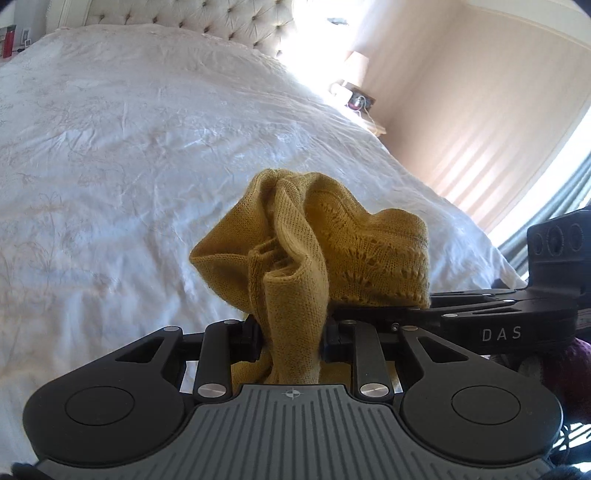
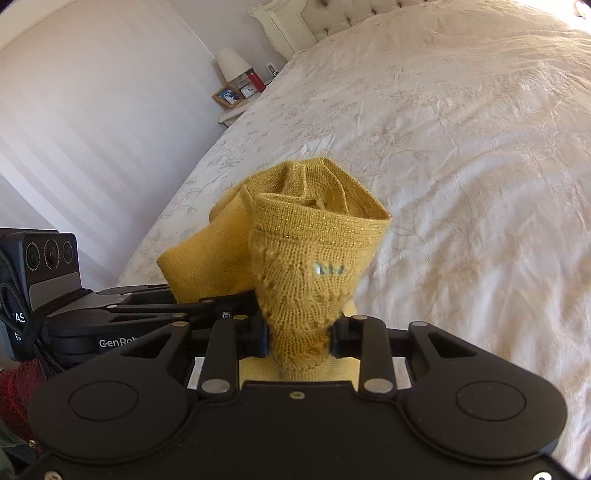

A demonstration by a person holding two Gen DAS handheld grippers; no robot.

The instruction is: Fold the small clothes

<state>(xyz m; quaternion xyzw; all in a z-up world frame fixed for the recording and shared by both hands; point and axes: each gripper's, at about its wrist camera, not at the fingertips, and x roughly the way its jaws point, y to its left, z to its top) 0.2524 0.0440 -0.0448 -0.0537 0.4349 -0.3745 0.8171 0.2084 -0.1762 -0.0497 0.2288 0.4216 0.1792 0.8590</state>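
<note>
"DAS" stands on the right gripper point(image 1: 369, 314) body — "GenRob", cut off, on the left gripper point(image 2: 221, 306).

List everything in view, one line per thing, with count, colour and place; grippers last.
knit garment: one, mustard yellow, bunched, held above the bed by both grippers
bed: one, white patterned cover, below and ahead
headboard: one, cream, tufted, far end of the bed
lamp: one, pale shade, on the bedside table
picture frame: one, wooden, beside the lamp
left gripper: black, shut on the garment
right gripper: black, shut on the garment
</note>
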